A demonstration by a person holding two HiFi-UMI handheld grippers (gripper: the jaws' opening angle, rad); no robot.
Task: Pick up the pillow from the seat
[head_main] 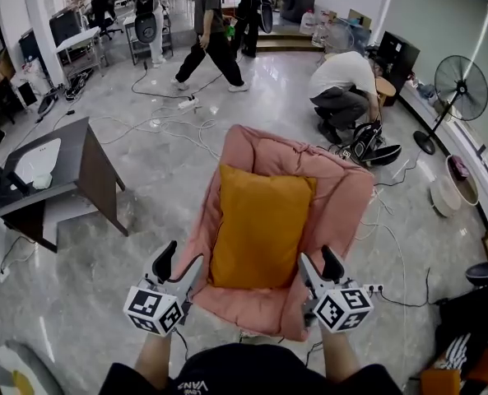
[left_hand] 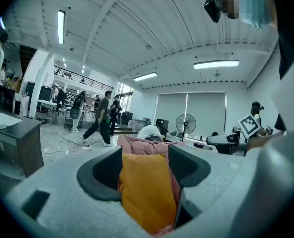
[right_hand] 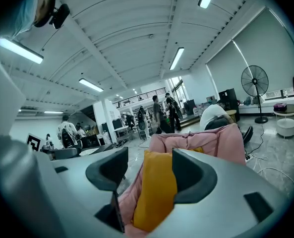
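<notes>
An orange pillow (head_main: 260, 225) lies flat on a pink padded seat (head_main: 346, 192) just in front of me. My left gripper (head_main: 181, 262) hovers at the seat's front left edge, beside the pillow's near left corner, jaws apart and empty. Over the seat's front right corner, close to the pillow's near right corner, my right gripper (head_main: 319, 260) is likewise open and empty. In the left gripper view the pillow (left_hand: 144, 192) shows beyond the open left gripper (left_hand: 146, 170). In the right gripper view the pillow (right_hand: 156, 187) and seat (right_hand: 206, 143) lie ahead of the open right gripper (right_hand: 150, 172).
A dark table (head_main: 71, 159) stands on the floor to the left. A person (head_main: 342, 85) crouches behind the seat, and others (head_main: 211, 31) walk farther back. A standing fan (head_main: 462, 85) is at the right. Cables (head_main: 161, 126) trail across the floor.
</notes>
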